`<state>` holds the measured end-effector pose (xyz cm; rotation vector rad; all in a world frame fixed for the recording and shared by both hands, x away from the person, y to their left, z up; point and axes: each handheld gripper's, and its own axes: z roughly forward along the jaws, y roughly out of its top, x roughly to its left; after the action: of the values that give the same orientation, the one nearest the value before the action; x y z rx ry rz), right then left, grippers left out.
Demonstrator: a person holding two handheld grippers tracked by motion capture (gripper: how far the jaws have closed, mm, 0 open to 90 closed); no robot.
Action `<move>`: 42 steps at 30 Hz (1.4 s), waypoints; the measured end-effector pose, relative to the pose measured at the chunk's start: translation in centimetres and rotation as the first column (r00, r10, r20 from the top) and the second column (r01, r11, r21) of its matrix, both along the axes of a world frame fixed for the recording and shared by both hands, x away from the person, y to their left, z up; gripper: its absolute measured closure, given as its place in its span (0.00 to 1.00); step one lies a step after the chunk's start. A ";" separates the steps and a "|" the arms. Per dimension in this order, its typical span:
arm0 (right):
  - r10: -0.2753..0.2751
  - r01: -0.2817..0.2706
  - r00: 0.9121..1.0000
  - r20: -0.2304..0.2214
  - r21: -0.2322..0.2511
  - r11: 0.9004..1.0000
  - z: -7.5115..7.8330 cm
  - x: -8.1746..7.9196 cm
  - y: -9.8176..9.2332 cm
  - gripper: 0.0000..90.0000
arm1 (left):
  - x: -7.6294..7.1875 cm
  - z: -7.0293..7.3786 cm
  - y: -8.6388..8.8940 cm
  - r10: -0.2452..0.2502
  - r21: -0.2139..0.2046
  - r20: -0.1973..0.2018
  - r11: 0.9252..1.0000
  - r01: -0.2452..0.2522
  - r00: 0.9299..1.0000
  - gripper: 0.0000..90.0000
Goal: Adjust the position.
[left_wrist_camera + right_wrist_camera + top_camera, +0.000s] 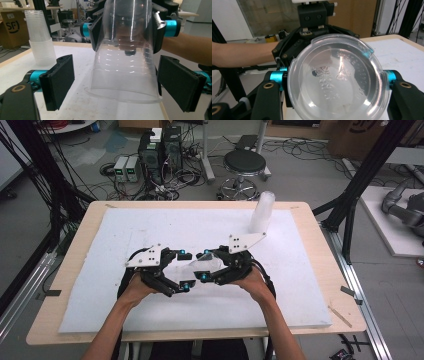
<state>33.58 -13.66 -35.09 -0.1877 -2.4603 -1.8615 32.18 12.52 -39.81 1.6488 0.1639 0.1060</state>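
Observation:
A clear plastic cup (196, 266) hangs on its side above the white board, held between the two grippers. My right gripper (206, 266) is shut on its narrow end; in the right gripper view the cup's embossed base (334, 80) faces the camera between the jaws. My left gripper (185, 269) is open. In the left gripper view its two black pads (58, 82) stand either side of the cup's wide rim (122, 96), with a gap on each side. A stack of clear cups (262, 212) stands upright at the board's far right, also in the left gripper view (40, 40).
A white foam board (150, 227) covers most of the wooden table (82, 235). Beyond the far edge stand a black stool (244, 165), computer cases (160, 150) and loose cables on the floor. Black frame posts (355, 195) rise at the right.

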 end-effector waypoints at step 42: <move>0.005 -0.004 1.000 -0.023 0.035 0.999 -0.3 0.0 0.1 0.19 | -0.3 -0.1 -0.9 -0.036 0.047 0.032 0.998 0.035 0.999 0.38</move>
<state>33.55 -13.51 -35.38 -0.2005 -2.4097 -1.8879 31.90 11.66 -39.90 1.6948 0.1078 0.1104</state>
